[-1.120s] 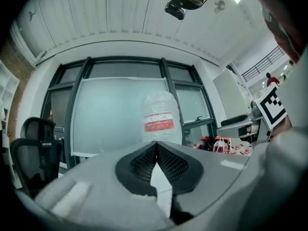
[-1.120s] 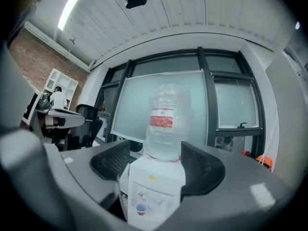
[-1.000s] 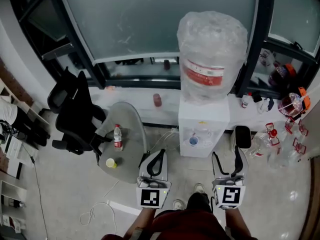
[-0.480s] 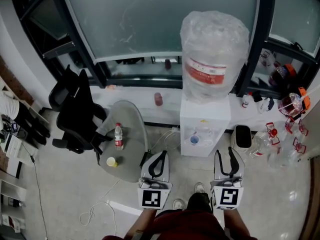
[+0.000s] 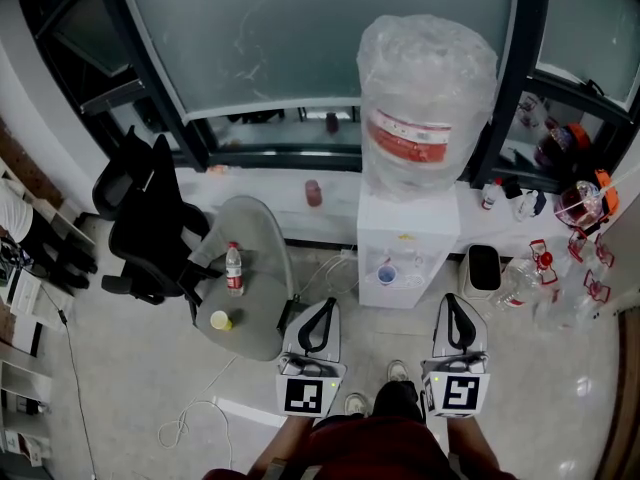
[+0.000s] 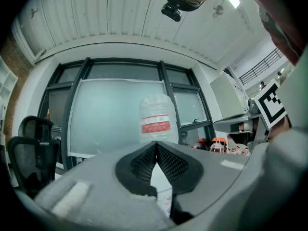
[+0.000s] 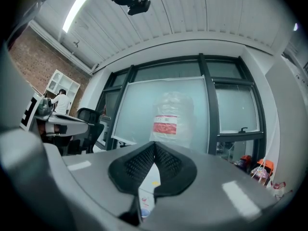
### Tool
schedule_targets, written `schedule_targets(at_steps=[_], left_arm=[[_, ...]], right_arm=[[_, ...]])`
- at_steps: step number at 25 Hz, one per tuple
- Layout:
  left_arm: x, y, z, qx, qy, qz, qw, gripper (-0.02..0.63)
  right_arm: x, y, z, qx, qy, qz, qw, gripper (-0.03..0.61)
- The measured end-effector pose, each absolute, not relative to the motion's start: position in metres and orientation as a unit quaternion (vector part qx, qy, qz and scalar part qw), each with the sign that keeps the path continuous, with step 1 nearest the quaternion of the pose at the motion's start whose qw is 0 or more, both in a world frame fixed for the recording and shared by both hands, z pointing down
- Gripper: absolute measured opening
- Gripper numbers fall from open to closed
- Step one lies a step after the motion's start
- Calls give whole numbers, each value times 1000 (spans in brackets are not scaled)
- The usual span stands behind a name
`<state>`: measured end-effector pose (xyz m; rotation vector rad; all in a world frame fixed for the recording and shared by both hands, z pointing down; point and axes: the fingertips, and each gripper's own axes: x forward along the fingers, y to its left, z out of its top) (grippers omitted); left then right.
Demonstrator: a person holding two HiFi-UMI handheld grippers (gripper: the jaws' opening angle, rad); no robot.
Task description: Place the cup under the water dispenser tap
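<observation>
The left gripper (image 5: 324, 306) was held low in front of the person, pointing toward the water dispenser (image 5: 407, 248). In the left gripper view its two dark ribbed pads (image 6: 168, 162) met at the tips, so the jaws were fully together, with nothing caught between them. The right gripper (image 5: 452, 300) sat just beside it, aimed the same way. Its jaws had just been closing, and in the right gripper view they were drawn together at the tips (image 7: 154, 146), gripping nothing and touching nothing.

The cup (image 5: 386, 276) stood apart from both grippers in the recess on the front of the water dispenser, toward the recess's left side. In the right gripper view it showed through the gap below the closed pads as a small white cup (image 7: 144, 206) with red print. The large wrapped bottle (image 5: 428, 98) sat upright on top of the dispenser.

Well to the left, a yellow cup (image 5: 220, 320) and a plastic bottle (image 5: 234, 268) stood on a round table (image 5: 262, 268), with an office chair (image 5: 150, 223) beside it.
</observation>
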<state>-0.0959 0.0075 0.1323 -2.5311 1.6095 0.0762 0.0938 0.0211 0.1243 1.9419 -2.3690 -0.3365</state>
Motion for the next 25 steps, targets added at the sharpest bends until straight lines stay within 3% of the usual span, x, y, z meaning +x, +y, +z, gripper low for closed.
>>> schedule_targets(at_steps=[25], left_arm=[[-101, -1, 131, -840, 537, 29, 67, 2]], right_arm=[[94, 12, 133, 635, -764, -99, 53, 2]])
